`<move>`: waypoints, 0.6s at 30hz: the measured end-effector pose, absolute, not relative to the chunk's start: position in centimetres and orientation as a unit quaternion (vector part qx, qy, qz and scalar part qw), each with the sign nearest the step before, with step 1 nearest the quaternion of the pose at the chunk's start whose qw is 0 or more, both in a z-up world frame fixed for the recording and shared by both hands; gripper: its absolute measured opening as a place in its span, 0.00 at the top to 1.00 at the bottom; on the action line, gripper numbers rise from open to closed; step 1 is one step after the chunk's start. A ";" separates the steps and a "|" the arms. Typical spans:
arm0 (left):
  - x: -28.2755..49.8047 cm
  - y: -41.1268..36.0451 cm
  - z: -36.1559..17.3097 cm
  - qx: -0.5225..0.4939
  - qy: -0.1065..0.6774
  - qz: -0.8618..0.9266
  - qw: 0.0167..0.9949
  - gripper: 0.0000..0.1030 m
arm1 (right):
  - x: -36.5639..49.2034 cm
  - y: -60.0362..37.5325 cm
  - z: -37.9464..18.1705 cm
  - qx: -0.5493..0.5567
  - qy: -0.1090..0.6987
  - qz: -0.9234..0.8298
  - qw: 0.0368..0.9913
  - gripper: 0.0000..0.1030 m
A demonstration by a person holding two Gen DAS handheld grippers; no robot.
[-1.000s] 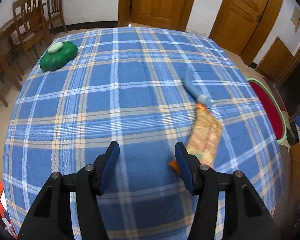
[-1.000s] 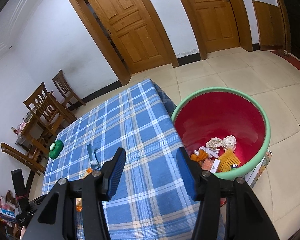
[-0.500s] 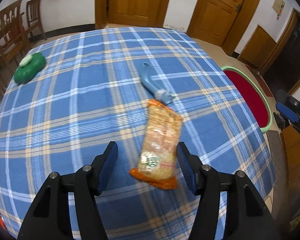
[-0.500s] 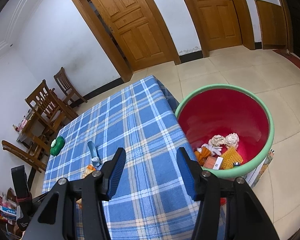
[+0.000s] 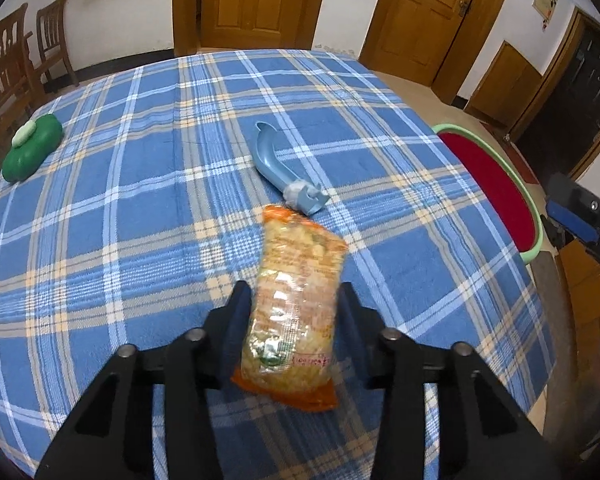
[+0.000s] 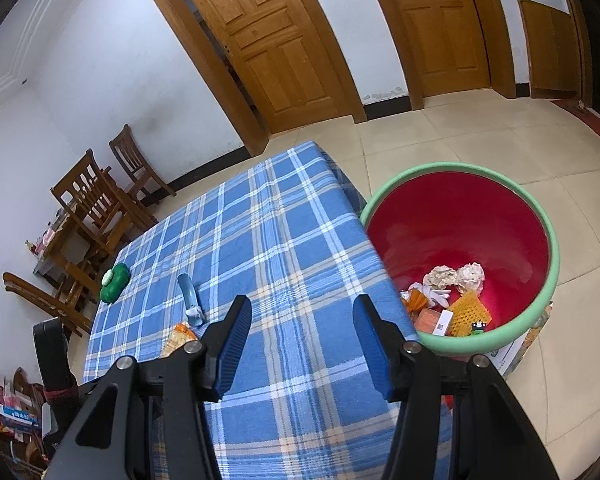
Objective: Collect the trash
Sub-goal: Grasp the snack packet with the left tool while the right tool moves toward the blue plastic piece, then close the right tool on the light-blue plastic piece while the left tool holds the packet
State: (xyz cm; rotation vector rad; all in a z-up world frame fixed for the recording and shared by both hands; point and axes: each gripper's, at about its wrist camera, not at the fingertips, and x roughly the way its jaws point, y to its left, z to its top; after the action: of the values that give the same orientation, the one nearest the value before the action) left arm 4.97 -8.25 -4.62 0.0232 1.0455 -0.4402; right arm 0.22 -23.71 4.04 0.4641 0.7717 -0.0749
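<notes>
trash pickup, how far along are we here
Done: the red bin beside the table already holds crumpled paper and other scraps. In hand: the left gripper has just been closing around the snack bag, which looks pinched between its pads. The right gripper is open and empty over the tablecloth. Left: dropping the bag in the bin, then possibly the blue plastic piece; whether the green item is trash is unclear.

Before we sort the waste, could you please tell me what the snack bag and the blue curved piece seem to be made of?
Snack bag: thin glossy plastic film, likely; it glints and its contents show through.
Blue curved piece: probably rigid moulded plastic, smooth with a soft sheen, grey tape near one end.
</notes>
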 end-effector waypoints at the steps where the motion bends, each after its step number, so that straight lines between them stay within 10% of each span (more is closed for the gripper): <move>1: 5.1 -8.0 -4.6 0.006 0.496 -0.209 0.843 0.62 | 0.4 -23.5 4.0 0.222 0.375 -0.034 0.900 0.46; 18: 8.8 -1.2 -2.6 -0.043 0.463 -0.111 0.878 0.62 | 5.0 -17.8 3.5 0.166 0.405 0.022 0.899 0.45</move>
State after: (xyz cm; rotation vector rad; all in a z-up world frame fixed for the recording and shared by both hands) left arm 8.83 -1.20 -2.58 -0.0886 0.9655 -0.2323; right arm 5.05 -17.81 3.51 0.3430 0.8377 0.0450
